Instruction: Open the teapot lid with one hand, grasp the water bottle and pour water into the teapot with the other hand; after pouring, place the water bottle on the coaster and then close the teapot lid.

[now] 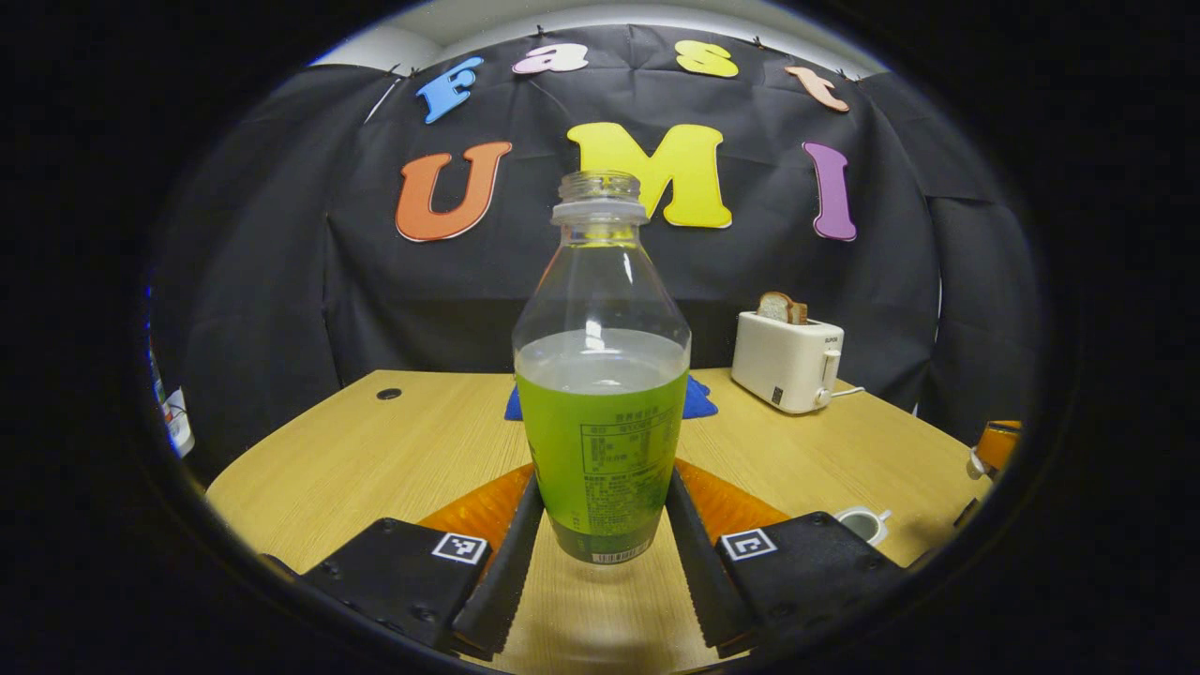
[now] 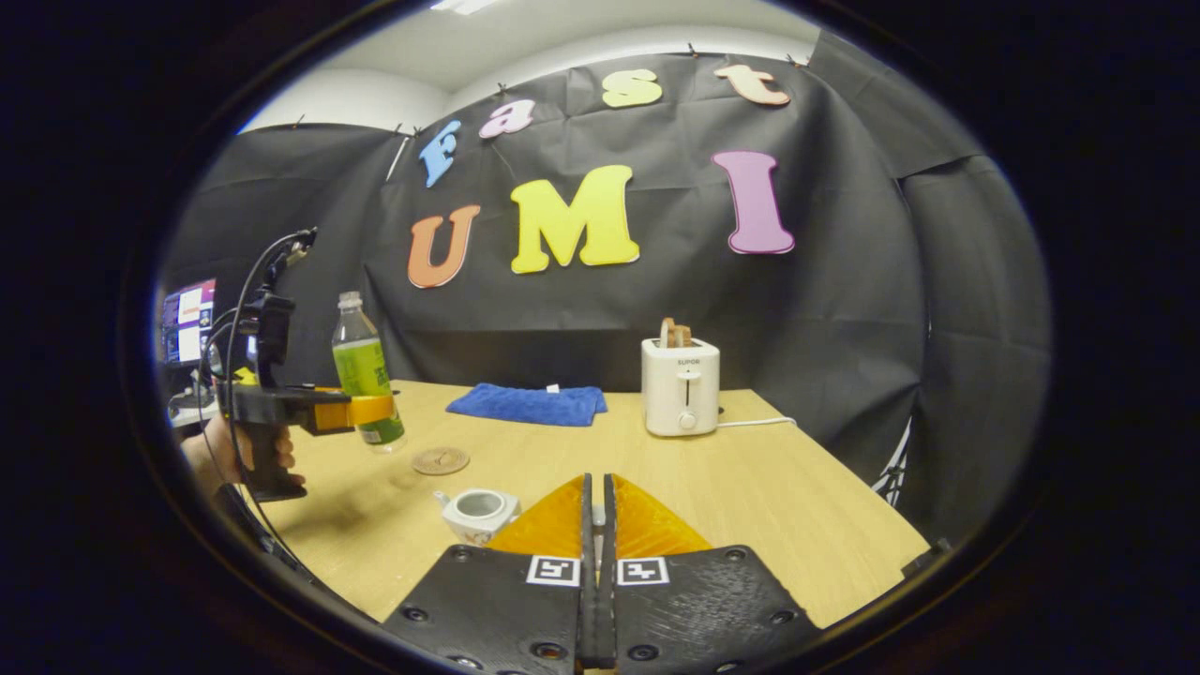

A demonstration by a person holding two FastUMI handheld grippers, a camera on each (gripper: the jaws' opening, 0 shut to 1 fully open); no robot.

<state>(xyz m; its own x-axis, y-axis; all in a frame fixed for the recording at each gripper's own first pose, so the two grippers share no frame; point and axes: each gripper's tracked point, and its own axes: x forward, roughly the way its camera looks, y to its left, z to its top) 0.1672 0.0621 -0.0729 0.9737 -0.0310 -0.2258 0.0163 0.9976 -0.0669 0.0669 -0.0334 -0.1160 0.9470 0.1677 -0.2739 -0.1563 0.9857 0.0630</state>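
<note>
Your left hand-held gripper (image 1: 600, 553) pinches the water bottle (image 1: 601, 375) low on its labelled body, one finger pressed against each side. In the right gripper view the bottle is upright and appears lifted just clear of the bench (image 2: 750, 487), near the round coaster (image 2: 441, 460), which lies bare. The bottle is uncapped and about half full. Your right hand-held gripper (image 2: 597, 525) has its fingers pressed together; whether the lid is nipped between them I cannot tell. The teapot (image 2: 478, 513) sits just left of those fingers with its mouth open, so the lid looks already off. By my reading, what remains is any pouring, setting the bottle on the coaster, and closing the lid.
</note>
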